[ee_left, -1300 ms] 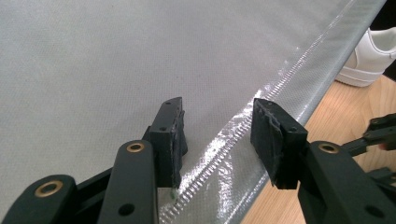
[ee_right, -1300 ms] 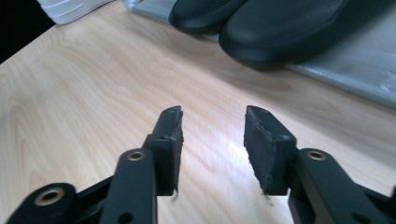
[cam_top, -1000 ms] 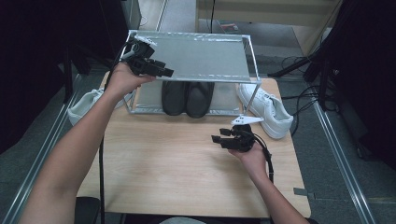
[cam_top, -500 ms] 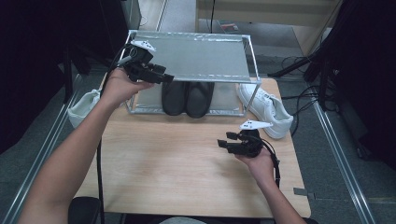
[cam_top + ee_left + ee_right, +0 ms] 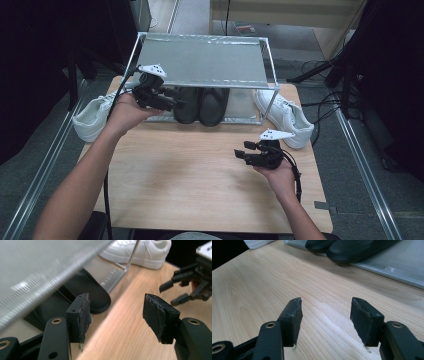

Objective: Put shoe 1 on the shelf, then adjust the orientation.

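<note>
The black shoes (image 5: 200, 104) are seen under the rack (image 5: 202, 61), just beside the left tongs (image 5: 176, 101), which have just been opening; the right tongs (image 5: 241, 152) are held apart, empty, above the counter (image 5: 190, 175).

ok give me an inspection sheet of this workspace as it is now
surface: wooden table, bare in front of the rack
job's things: pair of black shoes side by side on the lower shelf of the metal rack
clutter: white shoe right of the rack; another white shoe at its left
grippers: left gripper open by the black shoes, jaws just opening, nothing between; right gripper open over the table, holding nothing
cables: one trails from each gripper; more on the floor at right
surroundings: dark, floor around the table
</note>
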Demonstrator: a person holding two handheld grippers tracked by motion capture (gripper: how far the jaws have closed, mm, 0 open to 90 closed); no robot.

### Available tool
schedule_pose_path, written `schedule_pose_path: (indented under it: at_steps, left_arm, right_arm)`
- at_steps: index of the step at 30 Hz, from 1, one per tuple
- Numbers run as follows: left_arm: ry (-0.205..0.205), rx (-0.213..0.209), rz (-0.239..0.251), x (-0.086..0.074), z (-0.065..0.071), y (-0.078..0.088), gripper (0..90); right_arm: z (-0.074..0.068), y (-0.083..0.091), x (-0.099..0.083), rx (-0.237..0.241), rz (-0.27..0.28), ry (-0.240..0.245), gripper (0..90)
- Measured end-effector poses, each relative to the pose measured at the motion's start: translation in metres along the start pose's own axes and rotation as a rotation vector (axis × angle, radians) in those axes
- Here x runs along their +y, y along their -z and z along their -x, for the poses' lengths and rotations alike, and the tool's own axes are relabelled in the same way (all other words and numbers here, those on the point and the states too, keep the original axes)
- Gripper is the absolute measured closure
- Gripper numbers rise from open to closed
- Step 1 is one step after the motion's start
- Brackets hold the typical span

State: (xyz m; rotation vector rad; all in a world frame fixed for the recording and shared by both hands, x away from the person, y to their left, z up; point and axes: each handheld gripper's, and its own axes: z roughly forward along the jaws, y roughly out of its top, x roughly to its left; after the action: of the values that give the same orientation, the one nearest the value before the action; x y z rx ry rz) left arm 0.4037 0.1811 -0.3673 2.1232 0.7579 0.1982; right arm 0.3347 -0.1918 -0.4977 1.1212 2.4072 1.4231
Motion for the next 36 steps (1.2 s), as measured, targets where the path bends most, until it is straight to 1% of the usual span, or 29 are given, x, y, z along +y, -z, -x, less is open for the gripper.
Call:
schedule_pose_path:
  at_steps: [1, 2, 4, 6, 7, 8, 9, 10, 12, 13, 14, 15, 16, 17, 18, 19, 20, 22, 23, 24, 25, 26, 29, 30, 32, 36]
  left_arm:
    - [0.000, 0.006, -0.016, -0.008, 0.002, -0.005, 38.0]
    - [-0.001, 0.001, -0.024, -0.011, 0.003, -0.007, 37.9]
    - [0.011, -0.019, -0.020, -0.018, 0.003, -0.010, 37.3]
    - [0.020, -0.019, -0.019, -0.027, 0.004, -0.013, 37.1]
    - [0.020, -0.019, -0.019, -0.027, 0.004, -0.013, 37.1]
    - [0.028, -0.024, -0.017, -0.031, 0.004, -0.015, 37.1]
    - [0.038, -0.032, -0.021, -0.040, 0.004, -0.018, 37.1]
    - [0.042, -0.033, -0.019, -0.045, 0.004, -0.019, 37.1]
    - [0.045, -0.036, -0.030, -0.054, 0.005, -0.023, 37.1]
    - [0.038, -0.030, -0.039, -0.058, 0.005, -0.024, 37.3]
    - [0.035, -0.030, -0.052, -0.061, 0.005, -0.026, 37.6]
    - [0.035, -0.030, -0.052, -0.061, 0.005, -0.026, 37.5]
    - [0.034, -0.035, -0.058, -0.067, 0.005, -0.027, 37.6]
    - [0.034, -0.035, -0.058, -0.067, 0.005, -0.027, 37.5]
    - [0.048, -0.038, -0.045, -0.070, 0.005, -0.027, 37.5]
    - [0.058, -0.044, -0.042, -0.073, 0.005, -0.027, 37.5]
    - [0.066, -0.039, -0.047, -0.080, 0.005, -0.026, 37.5]
    - [0.066, -0.031, -0.054, -0.085, 0.004, -0.024, 37.6]
    - [0.066, -0.031, -0.054, -0.085, 0.004, -0.024, 37.5]
    - [0.070, -0.037, -0.048, -0.088, 0.004, -0.022, 37.5]
    - [0.071, -0.034, -0.043, -0.090, 0.004, -0.020, 37.5]
    - [0.083, -0.028, -0.035, -0.094, 0.003, -0.016, 37.6]
    - [0.086, -0.020, -0.036, -0.098, 0.002, -0.013, 37.5]
    - [0.086, -0.011, -0.042, -0.102, 0.000, -0.009, 37.5]
    - [0.091, -0.007, -0.038, -0.103, -0.001, -0.008, 37.5]
    - [0.121, 0.001, -0.035, -0.109, -0.010, -0.002, 37.3]
  right_arm:
    - [0.001, -0.002, 0.000, -0.001, -0.007, 0.000, 43.9]
    - [0.001, -0.003, 0.000, -0.002, -0.009, 0.002, 44.0]
    - [0.002, -0.004, 0.000, -0.001, -0.013, 0.002, 44.0]
    - [0.002, -0.006, 0.000, 0.000, -0.017, 0.000, 44.0]
    - [0.002, -0.006, 0.000, 0.000, -0.017, 0.000, 44.0]
    - [0.003, -0.006, 0.001, -0.001, -0.017, -0.001, 44.0]
    - [0.003, -0.007, 0.002, 0.004, -0.015, -0.002, 44.1]
    - [0.003, -0.008, 0.002, 0.004, -0.017, -0.004, 44.1]
    - [0.004, -0.010, 0.003, 0.006, -0.012, 0.001, 44.2]
    - [0.004, -0.011, 0.004, 0.005, -0.013, -0.002, 44.2]
    - [0.004, -0.011, 0.004, 0.006, -0.017, 0.000, 44.3]
    - [0.005, -0.012, 0.005, 0.005, -0.019, -0.005, 44.3]
    - [0.005, -0.013, 0.005, 0.005, -0.020, -0.005, 44.4]
    - [0.005, -0.013, 0.005, 0.005, -0.020, -0.005, 44.4]
    - [0.006, -0.014, 0.006, 0.005, -0.019, -0.005, 44.4]
    - [0.006, -0.015, 0.007, 0.006, -0.018, -0.009, 44.5]
    - [0.007, -0.017, 0.008, 0.008, -0.017, -0.005, 44.5]
    - [0.008, -0.019, 0.009, 0.009, -0.020, -0.002, 44.6]
    - [0.008, -0.019, 0.009, 0.009, -0.020, -0.002, 44.6]
    - [0.009, -0.019, 0.010, 0.012, -0.018, 0.000, 44.6]
    - [0.009, -0.020, 0.010, 0.011, -0.020, -0.009, 44.6]
    - [0.010, -0.020, 0.011, 0.014, -0.017, -0.015, 44.8]
    - [0.011, -0.020, 0.012, 0.013, -0.018, -0.015, 44.8]
    - [0.012, -0.020, 0.012, 0.012, -0.015, -0.017, 44.8]
    - [0.012, -0.020, 0.012, 0.012, -0.016, -0.021, 44.8]
    - [0.013, -0.021, 0.012, 0.013, -0.012, -0.022, 45.1]
